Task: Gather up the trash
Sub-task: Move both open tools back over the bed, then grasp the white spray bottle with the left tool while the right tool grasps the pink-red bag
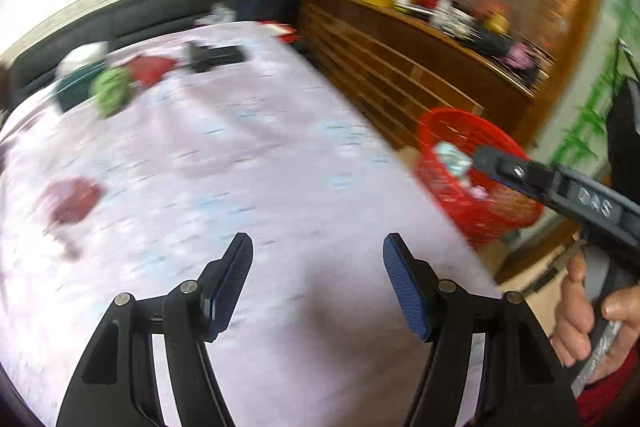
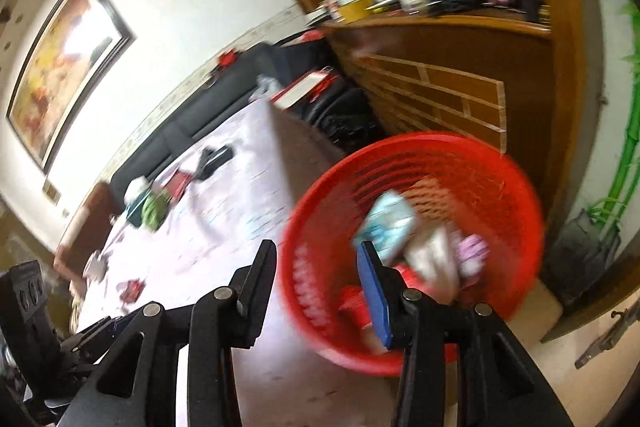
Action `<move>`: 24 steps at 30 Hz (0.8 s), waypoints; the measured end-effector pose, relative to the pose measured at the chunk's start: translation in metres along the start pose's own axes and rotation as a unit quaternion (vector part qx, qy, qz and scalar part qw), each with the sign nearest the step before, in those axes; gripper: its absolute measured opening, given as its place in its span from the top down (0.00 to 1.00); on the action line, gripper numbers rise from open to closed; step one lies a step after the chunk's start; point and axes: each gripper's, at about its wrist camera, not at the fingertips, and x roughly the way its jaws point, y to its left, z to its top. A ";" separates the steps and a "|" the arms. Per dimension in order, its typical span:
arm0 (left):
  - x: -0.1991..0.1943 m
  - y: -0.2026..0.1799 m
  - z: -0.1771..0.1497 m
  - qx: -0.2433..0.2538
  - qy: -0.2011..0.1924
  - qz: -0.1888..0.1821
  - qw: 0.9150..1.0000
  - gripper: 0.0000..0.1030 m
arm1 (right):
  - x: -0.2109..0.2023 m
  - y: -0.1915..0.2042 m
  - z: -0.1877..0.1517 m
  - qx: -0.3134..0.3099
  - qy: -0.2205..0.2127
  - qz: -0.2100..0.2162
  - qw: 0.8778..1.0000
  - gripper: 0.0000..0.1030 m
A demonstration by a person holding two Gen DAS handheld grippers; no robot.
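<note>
The tabletop (image 1: 248,155), under a pale pink cloth, fills most of the left wrist view. The left hand-held gripper (image 1: 318,247) hangs over its near part with jaws spread and nothing between them. Beyond the tabletop's right edge a red basket (image 2: 516,187) stands on the floor in front of a wooden cabinet (image 1: 400,67). The right hand-held gripper (image 2: 316,255) points at the basket's near rim, released and empty, its blue pad lying across the basket in that view; a hand (image 1: 592,311) grips its handle. Inside the basket lie a pale blue packet (image 2: 390,223), a pink scrap and red wrappers, all smeared by blur. Still on the cloth, well away from both grippers: a dark red scrap (image 1: 74,199) to the left, and farther off a green wrapper (image 1: 110,91), a red packet (image 1: 152,67) and a black object (image 1: 214,57) that I cannot identify. A dark sofa (image 1: 140,11) runs behind the tabletop.
</note>
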 end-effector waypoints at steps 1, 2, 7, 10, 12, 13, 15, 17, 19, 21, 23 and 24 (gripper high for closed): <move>-0.007 0.020 -0.004 -0.022 -0.004 0.012 1.000 0.36 | 0.004 0.013 -0.004 -0.012 0.006 0.009 1.000 0.56; -0.011 0.035 -0.007 -0.040 -0.006 0.019 0.999 0.36 | 0.008 0.027 -0.009 -0.023 0.015 0.023 0.999 0.56; -0.028 0.130 -0.024 -0.149 -0.006 0.059 0.987 0.36 | 0.027 0.083 -0.033 -0.070 0.046 0.054 0.995 0.55; -0.034 0.185 -0.029 -0.201 -0.008 0.112 0.973 0.36 | 0.038 0.113 -0.046 -0.093 0.063 0.067 0.991 0.55; -0.033 0.213 -0.031 -0.230 -0.007 0.139 0.963 0.36 | 0.044 0.129 -0.054 -0.109 0.071 0.071 0.989 0.55; -0.029 0.234 -0.032 -0.253 -0.004 0.149 0.956 0.38 | 0.046 0.136 -0.057 -0.115 0.074 0.073 0.988 0.55; -0.022 0.260 -0.031 -0.282 0.007 0.159 0.946 0.46 | 0.052 0.148 -0.062 -0.126 0.077 0.076 0.986 0.55; -0.015 0.276 -0.030 -0.309 0.007 0.141 0.941 0.54 | 0.054 0.155 -0.065 -0.131 0.079 0.077 0.985 0.55; -0.005 0.285 -0.023 -0.320 0.007 0.133 0.938 0.54 | 0.057 0.161 -0.068 -0.133 0.082 0.079 0.984 0.55; 0.001 0.287 -0.015 -0.315 0.001 0.133 0.940 0.54 | 0.059 0.165 -0.071 -0.138 0.085 0.078 0.984 0.55; 0.009 0.287 -0.008 -0.307 0.005 0.134 0.942 0.54 | 0.061 0.167 -0.072 -0.143 0.087 0.075 0.983 0.55; 0.012 0.285 -0.007 -0.303 0.005 0.136 0.943 0.54 | 0.061 0.167 -0.073 -0.144 0.088 0.073 0.983 0.55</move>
